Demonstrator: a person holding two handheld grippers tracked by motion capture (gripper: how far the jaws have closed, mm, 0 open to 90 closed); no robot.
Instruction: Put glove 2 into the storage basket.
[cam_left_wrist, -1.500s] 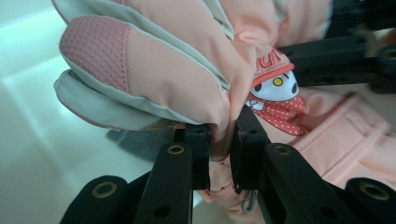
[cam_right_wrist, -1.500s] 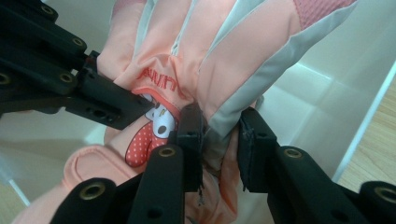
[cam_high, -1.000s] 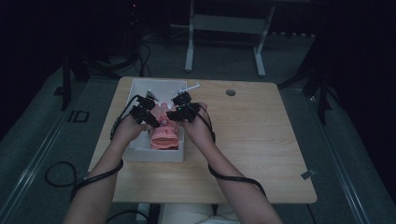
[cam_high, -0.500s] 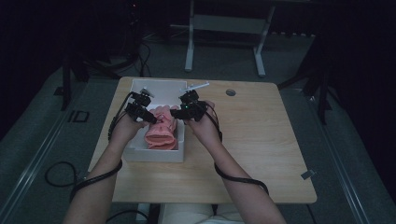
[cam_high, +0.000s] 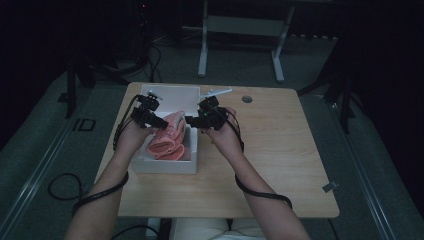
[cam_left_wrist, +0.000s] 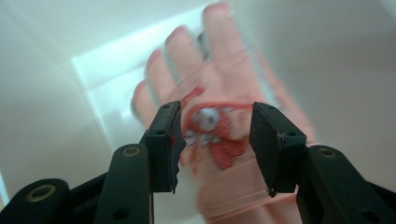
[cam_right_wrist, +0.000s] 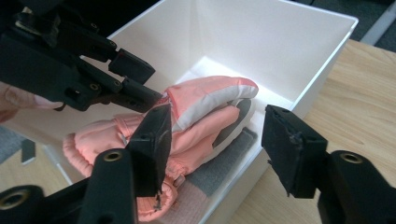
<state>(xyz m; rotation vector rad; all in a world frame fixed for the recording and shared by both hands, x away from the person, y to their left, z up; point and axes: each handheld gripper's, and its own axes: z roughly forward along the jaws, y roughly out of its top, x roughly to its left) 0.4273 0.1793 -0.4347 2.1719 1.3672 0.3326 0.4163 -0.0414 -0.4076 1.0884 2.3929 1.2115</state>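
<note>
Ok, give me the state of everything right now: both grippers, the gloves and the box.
Left gripper: jaws open, over the gloves in the box, gripping nothing.
Right gripper: jaws open, at the box's edge, gripping nothing.
Pink gloves: lying stacked inside the box, not held.
White box: open-topped, upright on the table.
Wooden table: bears the box near its left side.

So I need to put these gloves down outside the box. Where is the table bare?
The tabletop is bare right of the white box, out to the far edge, past the right gripper. The box is crowded with pink gloves under the left gripper.
</note>
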